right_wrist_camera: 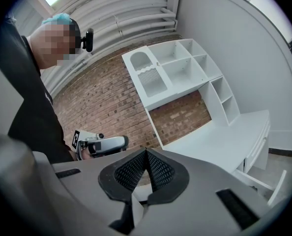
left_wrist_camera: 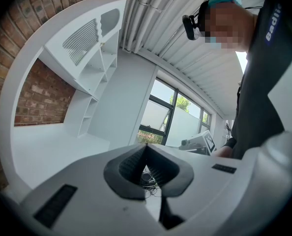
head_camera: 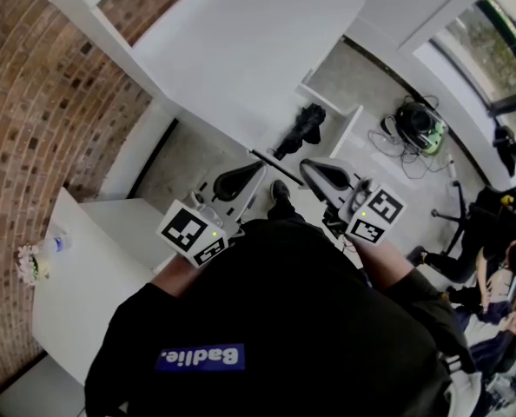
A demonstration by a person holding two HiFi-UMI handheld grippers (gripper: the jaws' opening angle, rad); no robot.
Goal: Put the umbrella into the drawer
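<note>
The umbrella, black and folded, lies inside the open drawer, which is pulled out from the white desk. The left gripper and the right gripper point level, side by side, near the drawer front and clear of the umbrella. The left gripper's jaws are closed tip to tip with nothing between them. The right gripper's jaws are likewise fully closed and empty.
</note>
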